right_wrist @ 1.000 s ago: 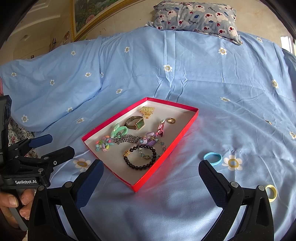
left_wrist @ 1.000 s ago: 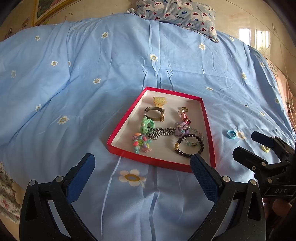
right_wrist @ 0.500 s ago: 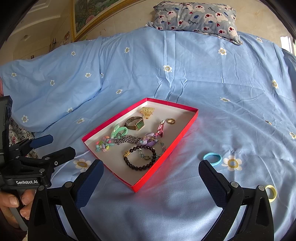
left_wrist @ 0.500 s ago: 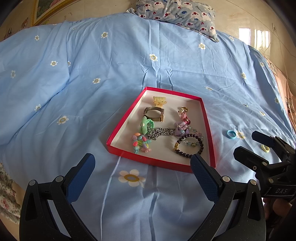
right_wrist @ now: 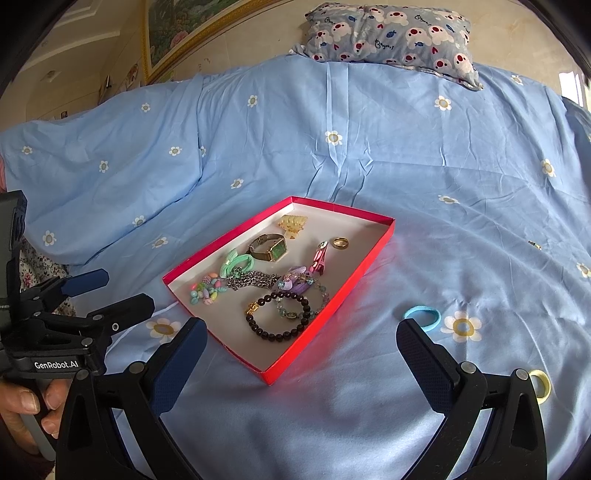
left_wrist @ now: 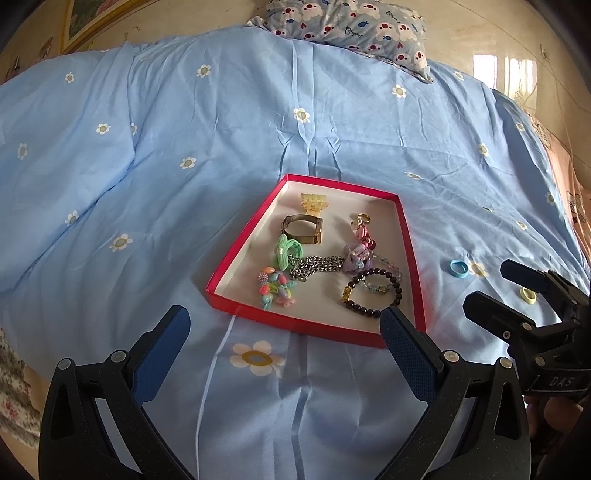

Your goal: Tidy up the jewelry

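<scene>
A: What's in the tray (left_wrist: pixel 236 258)?

B: It's red-rimmed with a pale floor, sitting on the blue flowered quilt (left_wrist: pixel 184 110). Inside lie a dark bead bracelet (left_wrist: pixel 371 293), a steel chain (left_wrist: pixel 314 266), a green hair tie (left_wrist: pixel 288 249), a watch (right_wrist: pixel 271 249), a yellow comb clip (left_wrist: pixel 313 203), a gold ring (right_wrist: pixel 340 242), a pink clip (right_wrist: pixel 319 256), a purple bow piece (left_wrist: pixel 354 258) and a heap of pastel beads (left_wrist: pixel 275 290).

A: And outside it?

B: Two loose loops on the quilt, right of the tray: one blue band (right_wrist: pixel 423 315) and one yellow band (right_wrist: pixel 539 384), well apart.

A: Where do the jaws stand?

B: Both spread wide, holding nothing. The left gripper (left_wrist: pixel 284 332) hangs just short of the tray's near rim, the tray ahead between its fingers. The right gripper (right_wrist: pixel 301 341) has the tray's near corner between its fingers; the blue band lies just beyond its right finger (right_wrist: pixel 424 362), the yellow band outside it.

A: Counts?

B: One tray, nine pieces in it, two bands out, one pillow (right_wrist: pixel 388 33).
</scene>
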The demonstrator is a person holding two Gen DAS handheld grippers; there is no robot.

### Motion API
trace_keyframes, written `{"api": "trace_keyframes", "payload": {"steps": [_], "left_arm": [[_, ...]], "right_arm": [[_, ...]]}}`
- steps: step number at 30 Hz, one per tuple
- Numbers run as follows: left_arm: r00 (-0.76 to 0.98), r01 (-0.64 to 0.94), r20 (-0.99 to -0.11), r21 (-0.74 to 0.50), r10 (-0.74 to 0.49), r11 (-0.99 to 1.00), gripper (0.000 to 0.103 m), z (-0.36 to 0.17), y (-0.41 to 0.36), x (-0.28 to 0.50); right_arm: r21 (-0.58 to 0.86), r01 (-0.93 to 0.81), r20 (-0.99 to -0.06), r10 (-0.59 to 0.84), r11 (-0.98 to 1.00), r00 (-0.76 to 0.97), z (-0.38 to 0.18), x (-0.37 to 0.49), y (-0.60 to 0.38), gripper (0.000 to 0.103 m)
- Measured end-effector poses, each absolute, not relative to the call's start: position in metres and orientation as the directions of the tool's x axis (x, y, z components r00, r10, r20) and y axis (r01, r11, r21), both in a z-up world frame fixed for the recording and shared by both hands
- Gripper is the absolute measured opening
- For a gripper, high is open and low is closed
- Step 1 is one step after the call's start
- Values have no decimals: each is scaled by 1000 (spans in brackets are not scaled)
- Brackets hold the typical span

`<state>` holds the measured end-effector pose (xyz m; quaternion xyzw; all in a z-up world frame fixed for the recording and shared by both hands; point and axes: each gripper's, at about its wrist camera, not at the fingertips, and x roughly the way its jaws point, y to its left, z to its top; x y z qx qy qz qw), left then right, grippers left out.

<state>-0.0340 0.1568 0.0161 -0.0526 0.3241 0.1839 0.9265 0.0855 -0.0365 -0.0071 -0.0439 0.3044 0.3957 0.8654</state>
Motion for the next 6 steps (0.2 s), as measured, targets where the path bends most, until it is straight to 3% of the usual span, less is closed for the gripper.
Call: {"api": "trace_keyframes", "payload": {"steps": [6], "left_arm": [[721, -372, -627, 11, 296, 928, 103, 17, 157, -30]], "right_arm": [[162, -707, -566, 652, 688, 505, -6, 88, -39, 103]]}}
